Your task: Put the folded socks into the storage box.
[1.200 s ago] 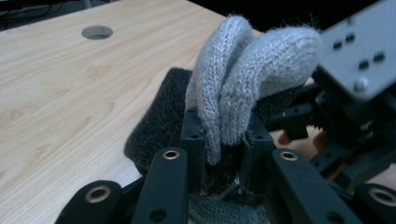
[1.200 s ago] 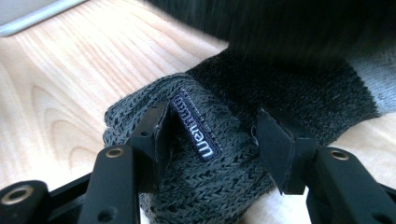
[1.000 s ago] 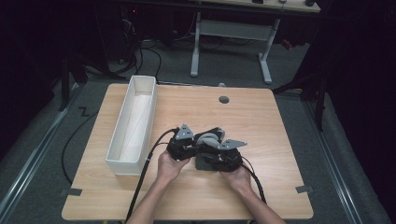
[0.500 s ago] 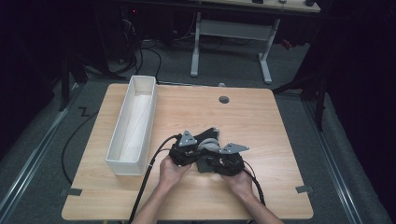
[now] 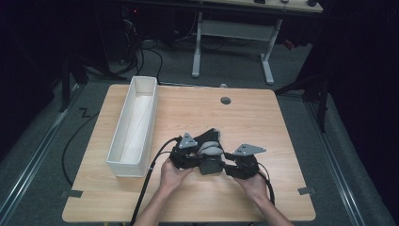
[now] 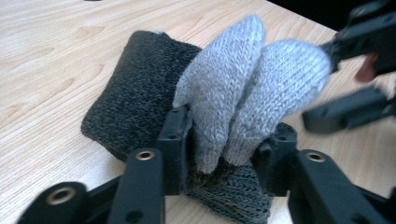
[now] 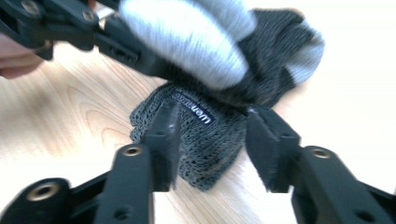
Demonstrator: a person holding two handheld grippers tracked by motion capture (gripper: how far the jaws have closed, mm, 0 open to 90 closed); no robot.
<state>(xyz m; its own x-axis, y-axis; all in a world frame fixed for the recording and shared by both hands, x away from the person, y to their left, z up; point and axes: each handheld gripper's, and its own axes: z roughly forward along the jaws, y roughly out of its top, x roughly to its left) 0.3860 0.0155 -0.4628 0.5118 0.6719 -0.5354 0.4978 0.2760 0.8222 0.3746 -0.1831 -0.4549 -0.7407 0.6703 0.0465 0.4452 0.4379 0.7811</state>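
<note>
A folded pair of knitted socks (image 5: pixel 210 151), dark grey with light grey toes, lies on the wooden table (image 5: pixel 263 117) between my two grippers. My left gripper (image 5: pixel 200 159) comes at it from the left. Its jaws have just been opening, and both pads still touch the two light toes (image 6: pixel 243 74) bunched between them, so my left gripper (image 6: pixel 224 144) still grips them. My right gripper (image 5: pixel 222 167) comes in from the right. The jaws of my right gripper (image 7: pixel 212 140) have been closing and straddle the dark cuff (image 7: pixel 201 135) without squeezing it.
A long white bin (image 5: pixel 141 81) stands along the table's left side, close to my left hand. A round grommet hole (image 5: pixel 226 100) sits near the far edge. Cables trail from both grippers toward the table's near edge. Another desk's legs stand on the floor beyond.
My right gripper has shifted to the right and slightly up, away from the left one. More of the socks' light grey toes shows between the two grippers.
</note>
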